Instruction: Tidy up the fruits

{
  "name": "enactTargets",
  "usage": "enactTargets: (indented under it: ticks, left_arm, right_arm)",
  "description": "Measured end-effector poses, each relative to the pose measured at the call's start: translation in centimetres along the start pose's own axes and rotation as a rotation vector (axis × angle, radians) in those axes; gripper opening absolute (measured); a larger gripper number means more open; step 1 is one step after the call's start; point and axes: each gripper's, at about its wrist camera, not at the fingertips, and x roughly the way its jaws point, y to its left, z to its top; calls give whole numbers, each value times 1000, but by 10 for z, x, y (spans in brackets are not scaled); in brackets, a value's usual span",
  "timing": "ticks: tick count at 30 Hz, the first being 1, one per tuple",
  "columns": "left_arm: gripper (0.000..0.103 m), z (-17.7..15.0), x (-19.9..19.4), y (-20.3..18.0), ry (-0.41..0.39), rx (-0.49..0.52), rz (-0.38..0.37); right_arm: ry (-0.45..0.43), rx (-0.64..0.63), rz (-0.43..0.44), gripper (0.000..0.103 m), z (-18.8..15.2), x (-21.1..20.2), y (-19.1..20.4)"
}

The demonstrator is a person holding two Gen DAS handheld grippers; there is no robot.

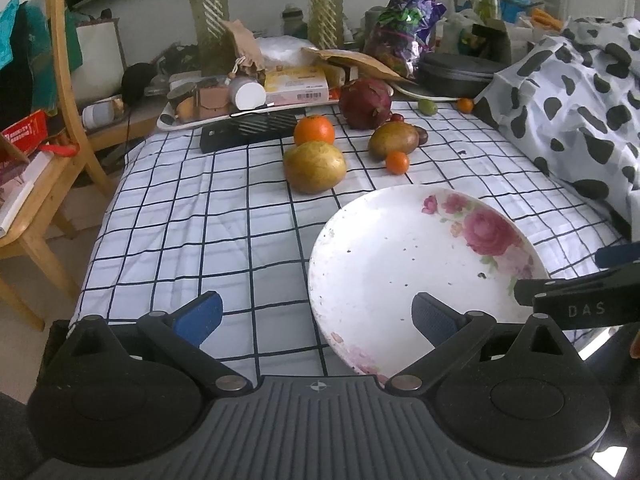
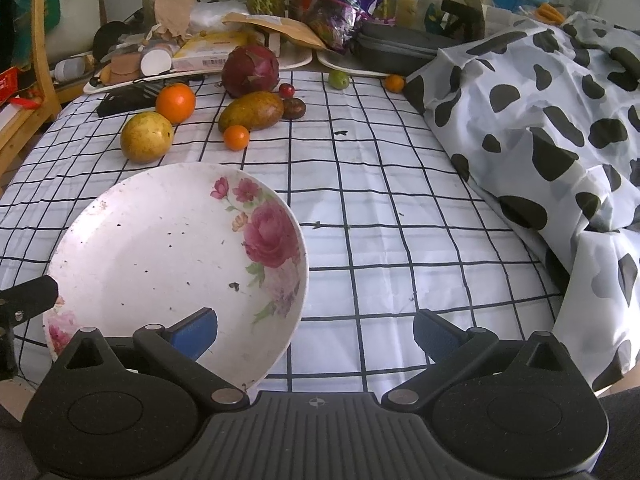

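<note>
nothing is sorted yet by my reckoning: my left gripper (image 1: 316, 316) and right gripper (image 2: 316, 334) both hang released and empty near the bare flowered plate (image 2: 120, 240), while the fruits (image 2: 248, 110) lie scattered on the checked cloth (image 2: 380, 200) beyond it.

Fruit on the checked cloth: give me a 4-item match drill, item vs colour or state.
Items:
1. dragon fruit
2. plate
3. large orange
4. left gripper

Descriptions:
A. open, holding nothing
B. dark red, at the back
C. white with pink roses, no fruit on it
D. just behind the yellow-green mango

Pairs: 1-B, 2-C, 3-D, 4-A
</note>
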Motion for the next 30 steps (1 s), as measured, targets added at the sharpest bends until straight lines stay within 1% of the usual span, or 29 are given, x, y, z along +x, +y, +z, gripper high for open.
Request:
enactTargets:
  ticks: [5, 9, 17, 22, 30]
  left_arm:
    - [102, 0, 1, 0, 9, -2, -10]
    - [102, -1, -3, 0, -4, 4, -8]
    - [102, 1, -3, 1, 4, 2, -17]
    - [102, 4, -2, 2, -17, 23, -8]
    - [103, 17, 7, 7, -7, 44, -39]
  right_arm:
    - [14, 20, -3, 103, 2, 3, -2]
    - [3, 11, -1, 103, 1, 1, -1]
    - [-16, 11, 16, 103, 3, -4, -1]
    - [-24, 18, 18, 103, 5, -5, -3]
    - [-52, 8, -16, 103, 15, -1, -7]
